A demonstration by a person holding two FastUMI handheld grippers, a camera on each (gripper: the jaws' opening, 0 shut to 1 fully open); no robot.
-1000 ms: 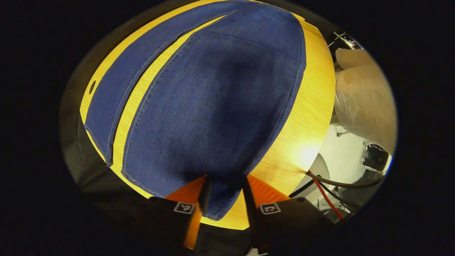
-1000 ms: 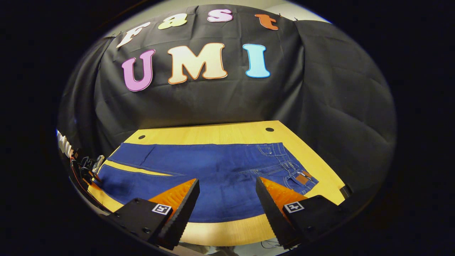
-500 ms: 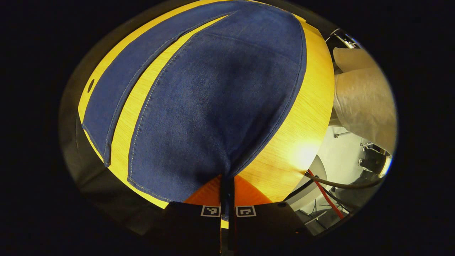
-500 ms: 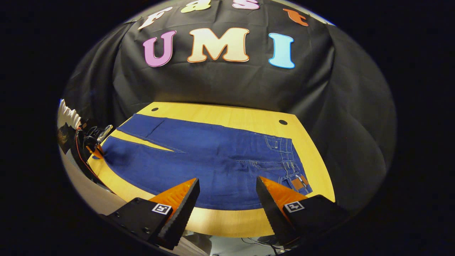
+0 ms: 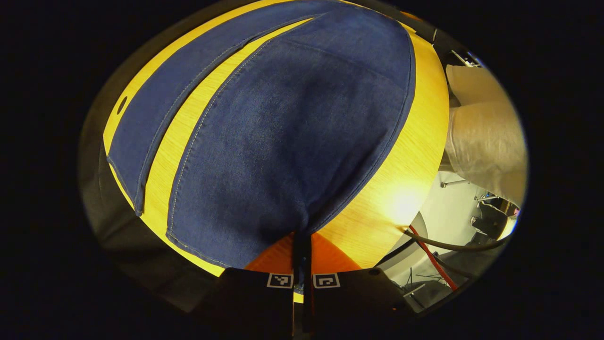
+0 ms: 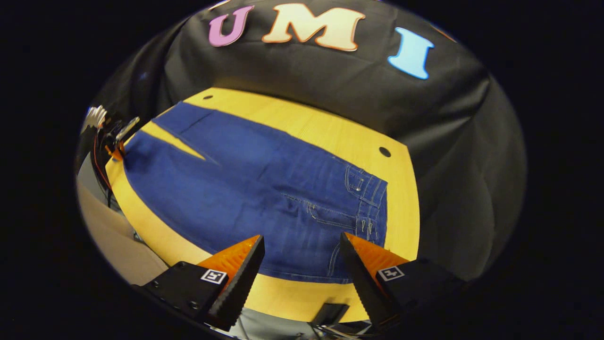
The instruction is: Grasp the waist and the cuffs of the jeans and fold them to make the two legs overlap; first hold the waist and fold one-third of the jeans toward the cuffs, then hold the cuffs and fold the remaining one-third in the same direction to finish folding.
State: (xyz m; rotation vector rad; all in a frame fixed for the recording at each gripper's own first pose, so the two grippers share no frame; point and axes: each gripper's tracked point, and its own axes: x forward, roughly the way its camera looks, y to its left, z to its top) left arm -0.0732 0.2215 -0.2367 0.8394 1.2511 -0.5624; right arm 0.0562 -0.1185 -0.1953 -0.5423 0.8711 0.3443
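right gripper (image 6: pixel 302 264) swung waistward, apart | left gripper (image 5: pixel 302 252) clamps jeans (image 6: pixel 245 184) cuff | jeans lengthwise

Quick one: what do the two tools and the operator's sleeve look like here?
The left tool and the right tool each have two wedge-shaped fingers on black blocky bodies, and every body carries a small square black-and-white marker. A red cable and a dark cable trail beside the left one. The person's sleeve is pale and loose.
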